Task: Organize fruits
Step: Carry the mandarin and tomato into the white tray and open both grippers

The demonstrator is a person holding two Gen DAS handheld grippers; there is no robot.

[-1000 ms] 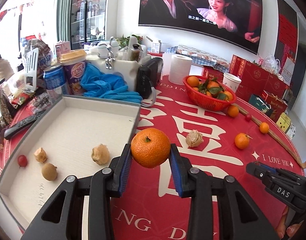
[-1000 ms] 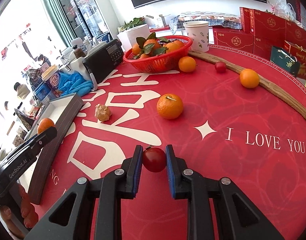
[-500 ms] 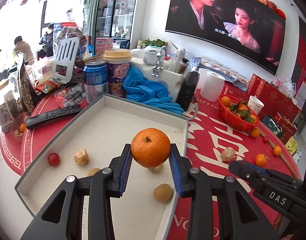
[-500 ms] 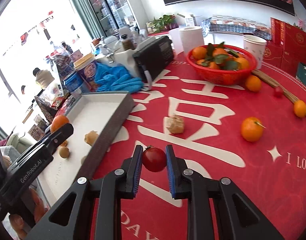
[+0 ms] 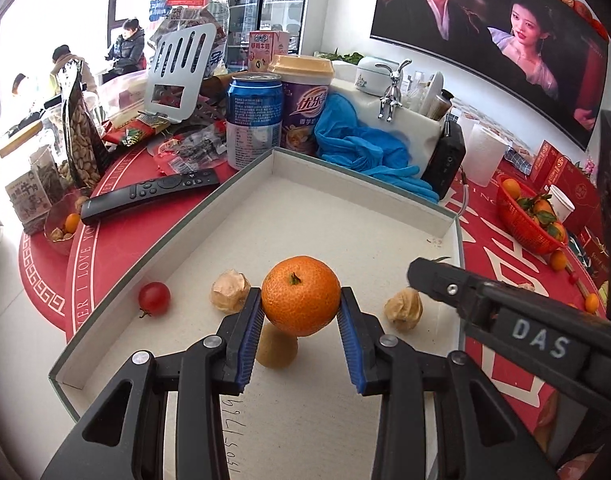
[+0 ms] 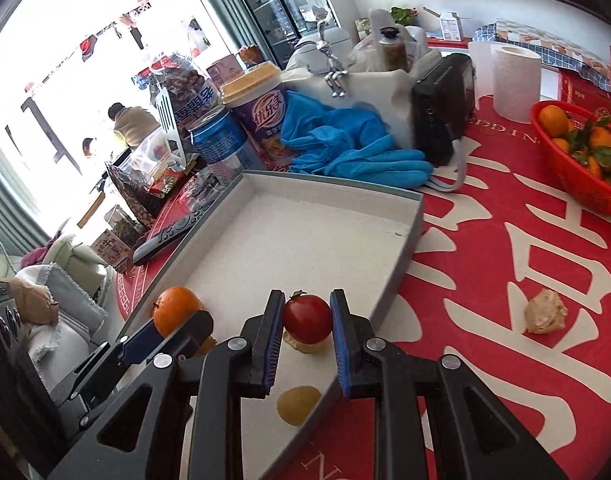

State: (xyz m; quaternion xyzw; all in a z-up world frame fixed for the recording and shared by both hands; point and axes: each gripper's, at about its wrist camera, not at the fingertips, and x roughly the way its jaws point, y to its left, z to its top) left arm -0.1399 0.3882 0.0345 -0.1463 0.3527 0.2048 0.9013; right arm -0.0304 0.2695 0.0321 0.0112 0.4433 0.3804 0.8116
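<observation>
A shallow grey tray [image 5: 337, 184] with a pale floor sits on the red tablecloth [image 6: 525, 264] in front of you, and it holds a red cherry tomato [image 5: 154, 298] near its left wall, two papery husked fruits [image 5: 230, 291] and a smooth yellow-brown fruit [image 5: 277, 350] that lies partly hidden under your left gripper. At the far right a red basket [image 5: 523, 230] holds several leafy mandarins, with a few loose orange fruits on the cloth just beside it. Another husked fruit [image 6: 545, 312] lies on the cloth outside the tray. A second ago both grippers were out over the red cloth; now both hang above the tray, still carrying the same fruit. Your left gripper [image 5: 301, 322] is clamped on a mandarin [image 5: 300, 295], round, bright orange, dimpled, with its green stem scar facing up, held clear above the tray floor. Your right gripper [image 6: 307, 328] is closed tight on a second cherry tomato [image 6: 307, 319], glossy deep red with a small dark stalk on top, held above the tray's near right edge
</observation>
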